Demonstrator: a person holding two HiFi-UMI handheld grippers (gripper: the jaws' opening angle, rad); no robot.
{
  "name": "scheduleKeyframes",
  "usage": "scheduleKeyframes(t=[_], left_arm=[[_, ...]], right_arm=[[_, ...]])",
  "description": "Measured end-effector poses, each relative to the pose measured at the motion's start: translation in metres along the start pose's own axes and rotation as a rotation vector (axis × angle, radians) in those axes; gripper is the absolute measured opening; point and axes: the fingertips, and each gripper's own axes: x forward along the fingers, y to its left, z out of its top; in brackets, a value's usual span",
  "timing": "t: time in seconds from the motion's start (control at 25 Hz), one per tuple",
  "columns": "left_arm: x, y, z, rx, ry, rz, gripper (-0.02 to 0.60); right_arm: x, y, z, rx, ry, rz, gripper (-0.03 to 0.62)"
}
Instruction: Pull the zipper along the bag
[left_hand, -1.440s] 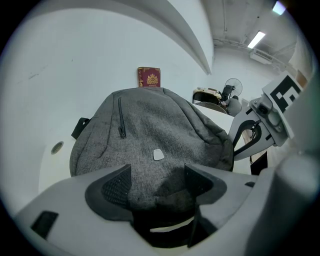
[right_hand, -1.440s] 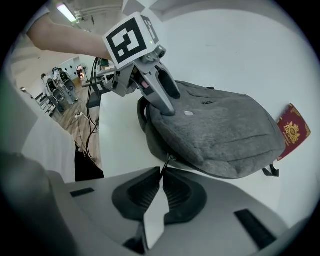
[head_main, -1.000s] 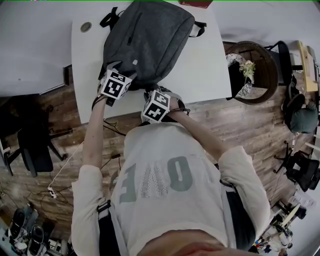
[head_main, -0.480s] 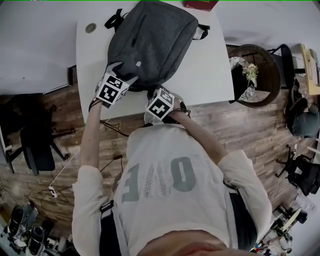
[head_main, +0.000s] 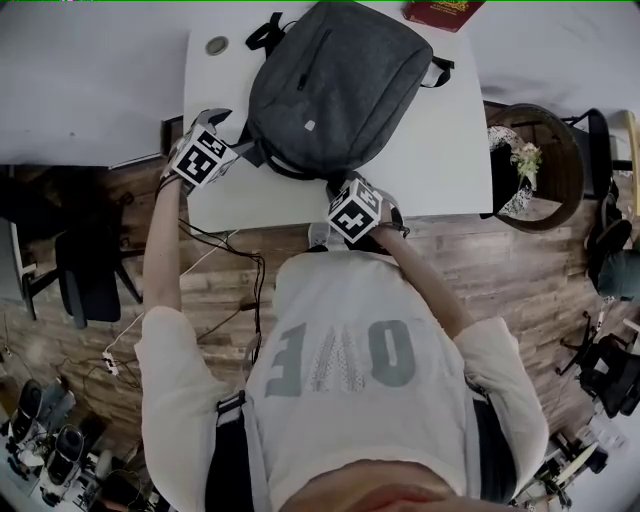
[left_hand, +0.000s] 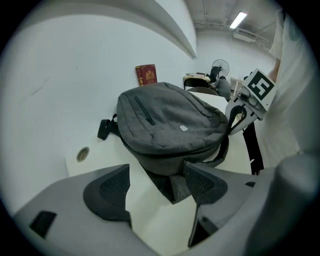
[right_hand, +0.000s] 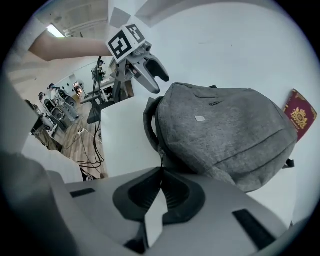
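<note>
- My right gripper (right_hand: 161, 171) has its jaws pinched together on the zipper pull (right_hand: 160, 161) at the grey bag's (head_main: 335, 85) near edge.
- My left gripper (left_hand: 156, 172) hangs jaws apart, gripping nothing, beside the bag's left side.
- The bag lies on the white table (head_main: 440, 170).

Bag (head_main: 340, 85) on table (head_main: 432, 170), booklet (head_main: 443, 12) behind

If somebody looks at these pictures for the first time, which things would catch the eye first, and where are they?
A grey backpack lies flat on the white table and covers much of it. At the bag's near edge the right gripper is shut on the zipper pull, while the left gripper hangs open beside the bag's left corner, holding nothing. A red booklet lies at the table's far edge.
</note>
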Motion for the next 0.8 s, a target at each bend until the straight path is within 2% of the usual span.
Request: scheduleKeyframes(t=[0.24, 0.4, 0.52, 0.56, 0.68, 0.8], left_arm=[[0.028, -0.012, -0.023, 0.102, 0.096, -0.110, 0.327], [0.035, -0.032, -0.020, 0.022, 0.102, -0.209, 0.326], [0.038, -0.054, -0.013, -0.022, 0.076, -0.275, 0.272], [0.039, -0.060, -0.010, -0.035, 0.065, -0.292, 0.272], [0.043, -0.079, -0.003, -0.054, 0.039, -0.328, 0.273], [0.046, -0.098, 0.005, -0.068, 0.007, -0.334, 0.273]], right_arm=[[-0.002, -0.002, -0.002, 0.001, 0.009, -0.014, 0.028], [-0.010, -0.012, -0.016, 0.022, 0.020, -0.033, 0.029], [-0.021, -0.020, -0.028, 0.046, 0.028, -0.048, 0.029], [-0.025, -0.023, -0.032, 0.060, 0.028, -0.050, 0.029], [-0.038, -0.031, -0.045, 0.126, 0.029, -0.046, 0.029], [-0.049, -0.038, -0.057, 0.180, 0.035, -0.048, 0.029]])
